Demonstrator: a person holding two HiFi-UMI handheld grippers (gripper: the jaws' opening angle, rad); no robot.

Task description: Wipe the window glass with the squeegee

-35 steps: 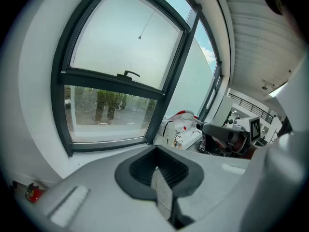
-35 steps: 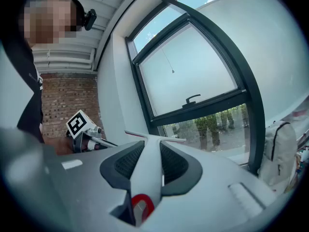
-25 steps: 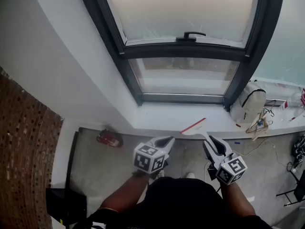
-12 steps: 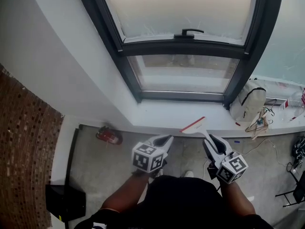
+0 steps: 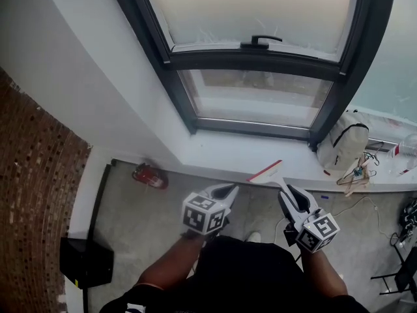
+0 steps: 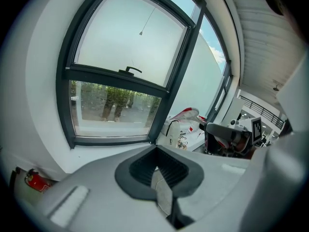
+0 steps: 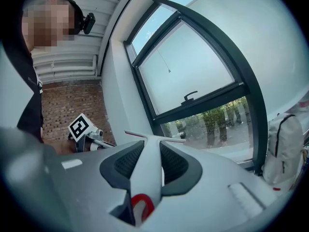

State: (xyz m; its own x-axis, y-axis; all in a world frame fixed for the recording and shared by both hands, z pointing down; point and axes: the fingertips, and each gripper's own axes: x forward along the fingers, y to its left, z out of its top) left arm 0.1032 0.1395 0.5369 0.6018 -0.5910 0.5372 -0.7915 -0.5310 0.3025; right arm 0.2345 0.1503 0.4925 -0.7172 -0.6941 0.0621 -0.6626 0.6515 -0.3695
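Person's kit, as seen from above.
Black top (image 5: 251, 272), forearms uncovered. Left gripper (image 5: 227, 190) and right gripper (image 5: 287, 191): pale grey moulded shells, jaws lined with black ribbed pads (image 6: 176, 170). Near end of each carries a white cube with black square markers: left cube (image 5: 204, 215), right cube (image 5: 317, 231).

Dark-framed window (image 5: 260, 100), brick wall (image 5: 36, 194)

Left gripper (image 5: 229, 190) jaws together; right gripper (image 5: 287, 190) jaws clamp the squeegee (image 5: 266, 173).

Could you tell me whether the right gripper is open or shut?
Shut: the right gripper has its jaws clamped on the white handle of the squeegee.
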